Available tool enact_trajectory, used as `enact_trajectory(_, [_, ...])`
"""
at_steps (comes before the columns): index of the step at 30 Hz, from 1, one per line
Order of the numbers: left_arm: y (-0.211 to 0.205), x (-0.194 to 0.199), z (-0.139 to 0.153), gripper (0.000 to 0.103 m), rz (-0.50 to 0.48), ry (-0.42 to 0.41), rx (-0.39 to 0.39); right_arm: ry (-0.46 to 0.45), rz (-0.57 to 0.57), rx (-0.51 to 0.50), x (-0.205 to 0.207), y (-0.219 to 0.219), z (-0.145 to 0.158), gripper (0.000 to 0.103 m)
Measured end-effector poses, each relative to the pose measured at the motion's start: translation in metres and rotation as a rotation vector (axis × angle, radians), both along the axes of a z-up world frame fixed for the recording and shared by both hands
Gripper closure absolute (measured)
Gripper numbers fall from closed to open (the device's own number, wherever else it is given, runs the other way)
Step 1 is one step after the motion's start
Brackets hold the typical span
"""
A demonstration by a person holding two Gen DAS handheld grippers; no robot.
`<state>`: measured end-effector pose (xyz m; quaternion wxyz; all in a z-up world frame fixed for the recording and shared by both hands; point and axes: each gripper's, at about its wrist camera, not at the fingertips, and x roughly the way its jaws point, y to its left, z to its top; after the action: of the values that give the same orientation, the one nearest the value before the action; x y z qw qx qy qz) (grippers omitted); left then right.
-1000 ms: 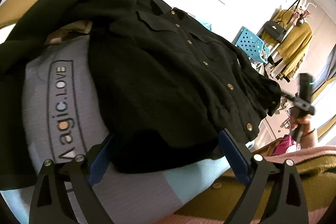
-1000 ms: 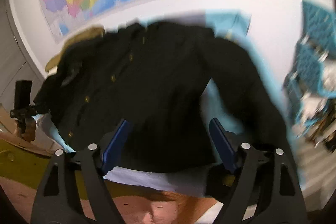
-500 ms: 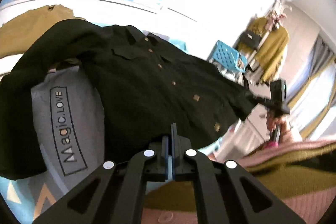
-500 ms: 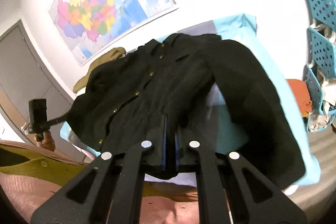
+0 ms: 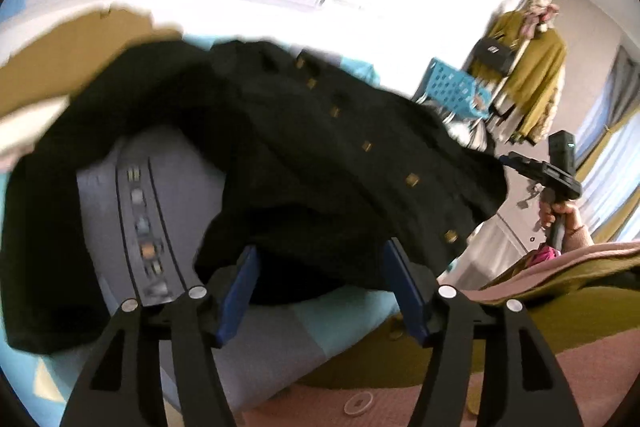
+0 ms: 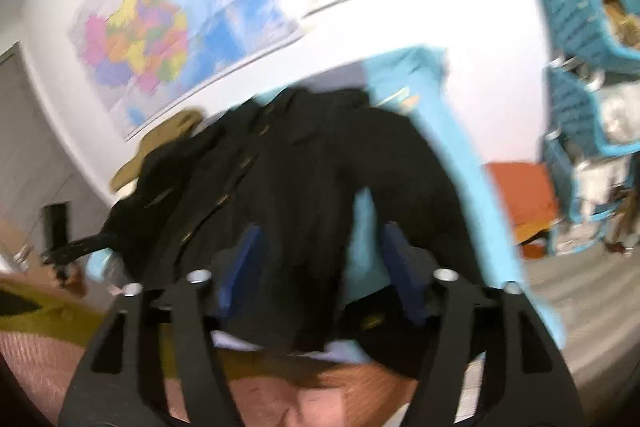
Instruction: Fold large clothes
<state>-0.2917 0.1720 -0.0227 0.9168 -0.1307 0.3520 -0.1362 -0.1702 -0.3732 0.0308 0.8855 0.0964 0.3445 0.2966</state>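
Observation:
A black button-up jacket (image 5: 312,147) with brass buttons lies spread on a grey and light blue cloth (image 5: 176,195) over the table. My left gripper (image 5: 324,287) is open, its blue pads either side of the jacket's near hem. The right gripper also shows in the left wrist view (image 5: 560,179), held at the jacket's far right edge. In the right wrist view the jacket (image 6: 320,167) lies ahead, blurred. My right gripper (image 6: 324,275) is open with the jacket's hem between its pads.
A tan garment (image 5: 80,43) lies on the table's far left. Blue baskets (image 5: 456,87) and a rack with a mustard coat (image 5: 532,67) stand at the right. A map (image 6: 168,27) hangs on the wall. An orange object (image 6: 520,195) sits beyond the table.
Both grippers were shut half a second ago and are now open. Both views have swung and are blurred with motion.

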Motion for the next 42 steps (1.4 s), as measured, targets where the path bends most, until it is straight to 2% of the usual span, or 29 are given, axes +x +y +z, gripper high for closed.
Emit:
enact_trajectory(1, [-0.001, -0.002, 0.006, 0.035, -0.008, -0.026, 0.014, -0.002, -0.037, -0.015, 0.006, -0.007, 0.000, 0.030])
enact_trajectory(2, [-0.004, -0.003, 0.011, 0.027, -0.006, -0.044, 0.043, 0.007, -0.068, -0.031, 0.014, -0.012, -0.002, 0.028])
enact_trajectory(4, [-0.009, -0.001, 0.020, 0.025, 0.014, -0.062, 0.110, 0.054, -0.103, -0.048, 0.031, -0.019, -0.015, 0.015])
enact_trajectory(5, [-0.009, 0.000, 0.023, 0.025, 0.015, -0.073, 0.108, 0.078, -0.104, -0.047, 0.037, -0.020, -0.022, 0.015])
enact_trajectory(8, [0.003, -0.003, 0.038, 0.025, 0.019, -0.154, 0.028, 0.158, -0.063, -0.044, 0.053, -0.017, -0.044, 0.021])
enact_trajectory(9, [0.003, -0.001, 0.041, 0.024, 0.026, -0.169, 0.012, 0.171, -0.047, -0.065, 0.055, -0.015, -0.050, 0.032])
enact_trajectory(10, [0.005, 0.002, 0.043, 0.022, 0.039, -0.175, 0.009, 0.175, -0.027, -0.091, 0.055, -0.012, -0.054, 0.051])
enact_trajectory(12, [0.002, 0.014, 0.043, 0.022, 0.068, -0.144, 0.050, 0.174, 0.000, -0.078, 0.055, -0.010, -0.052, 0.079])
enact_trajectory(14, [-0.003, 0.028, 0.038, 0.022, 0.069, -0.108, 0.076, 0.149, -0.007, -0.057, 0.059, -0.013, -0.036, 0.087])
enact_trajectory(16, [-0.010, 0.047, 0.034, 0.022, 0.034, -0.082, 0.088, 0.109, 0.000, -0.015, 0.060, -0.016, -0.011, 0.088])
enact_trajectory(21, [-0.026, 0.089, 0.043, 0.022, -0.046, -0.106, 0.106, -0.022, 0.054, 0.058, 0.069, -0.008, 0.075, 0.089])
enact_trajectory(24, [-0.033, 0.114, 0.052, 0.022, -0.103, -0.136, 0.087, -0.076, 0.139, 0.114, 0.071, 0.018, 0.121, 0.089])
enact_trajectory(28, [-0.043, 0.148, 0.061, 0.022, -0.180, -0.152, 0.044, -0.085, 0.294, 0.190, 0.074, 0.068, 0.144, 0.089])
enact_trajectory(31, [-0.046, 0.165, 0.061, 0.022, -0.224, -0.157, -0.007, -0.028, 0.416, 0.197, 0.079, 0.126, 0.127, 0.087])
enact_trajectory(33, [-0.044, 0.172, 0.058, 0.022, -0.247, -0.147, -0.046, 0.031, 0.484, 0.184, 0.083, 0.166, 0.103, 0.086])
enact_trajectory(34, [-0.043, 0.175, 0.056, 0.022, -0.256, -0.139, -0.061, 0.074, 0.538, 0.159, 0.087, 0.195, 0.082, 0.085])
enact_trajectory(36, [-0.039, 0.177, 0.051, 0.022, -0.279, -0.124, -0.088, 0.137, 0.576, 0.142, 0.095, 0.226, 0.053, 0.082])
enact_trajectory(38, [-0.036, 0.177, 0.045, 0.022, -0.281, -0.109, -0.097, 0.240, 0.603, 0.135, 0.108, 0.257, 0.014, 0.077])
enact_trajectory(39, [-0.034, 0.177, 0.041, 0.022, -0.286, -0.097, -0.104, 0.268, 0.605, 0.128, 0.111, 0.264, 0.003, 0.071])
enact_trajectory(40, [-0.032, 0.176, 0.038, 0.022, -0.292, -0.085, -0.117, 0.306, 0.609, 0.115, 0.116, 0.274, -0.011, 0.053])
enact_trajectory(41, [-0.031, 0.176, 0.035, 0.021, -0.296, -0.073, -0.126, 0.324, 0.599, 0.086, 0.121, 0.279, -0.020, 0.046])
enact_trajectory(42, [-0.031, 0.177, 0.030, 0.020, -0.301, -0.052, -0.128, 0.314, 0.586, 0.060, 0.122, 0.279, -0.023, 0.045])
